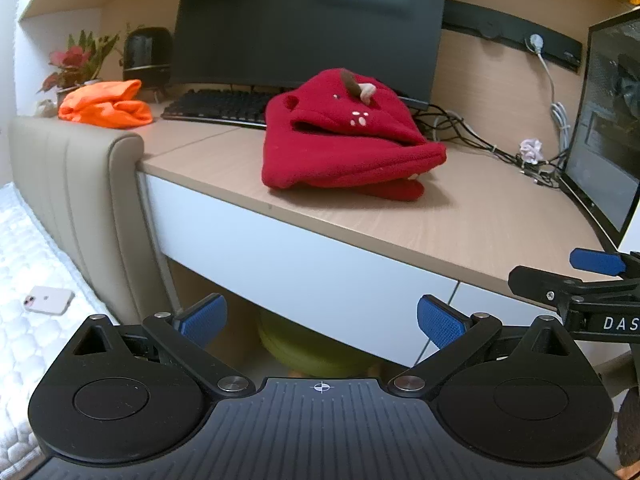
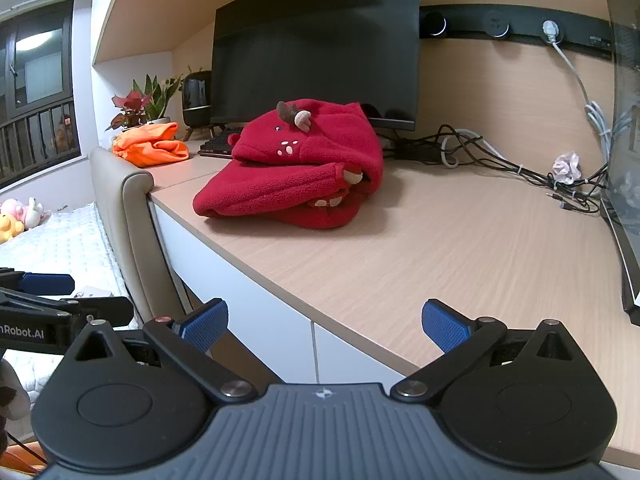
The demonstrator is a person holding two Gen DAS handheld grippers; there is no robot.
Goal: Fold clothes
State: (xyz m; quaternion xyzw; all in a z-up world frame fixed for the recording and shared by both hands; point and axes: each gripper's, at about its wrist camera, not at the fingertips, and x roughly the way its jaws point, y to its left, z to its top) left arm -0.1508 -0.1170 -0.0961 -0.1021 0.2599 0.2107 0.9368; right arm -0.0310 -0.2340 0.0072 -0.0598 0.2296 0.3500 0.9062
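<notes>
**Red fleece sitting folded on desk, both grippers hanging back empty**

Left gripper [image 1: 322, 322] is hovering below & in front of the desk [image 1: 460, 216] edge, jaws spread wide, nothing btwn the blue pads. Right gripper [image 2: 325, 326] is doing the same off the front edge further to the right, also wide, also empty. Neither is touching any cloth.

The red fleece garment [image 1: 344, 148] is lying near the front-left part of the desk, already bundled into a thick stack w/ the hood on top, antler trim sticking up. In the right wrist view a cuff and lower layers are poking out on the right side, so the fold is looking loose there. An orange garment [image 1: 106, 104] is sitting crumpled at the far left, near the plant [image 1: 78, 62], just beside the keyboard [image 1: 218, 107].

Risks from here, as I'm judging it:
- Fleece is bulky & springy; a nudge could be making the stack slump open.
- Reaching for the orange piece means passing close to keyboard & plant; a wide jaw could be clipping either.
- Cable tangle [image 2: 500, 156] is lying at the back right; dragging cloth that way could snag.
- Grippers are sitting close together; crossing paths could mean a knock.
</notes>
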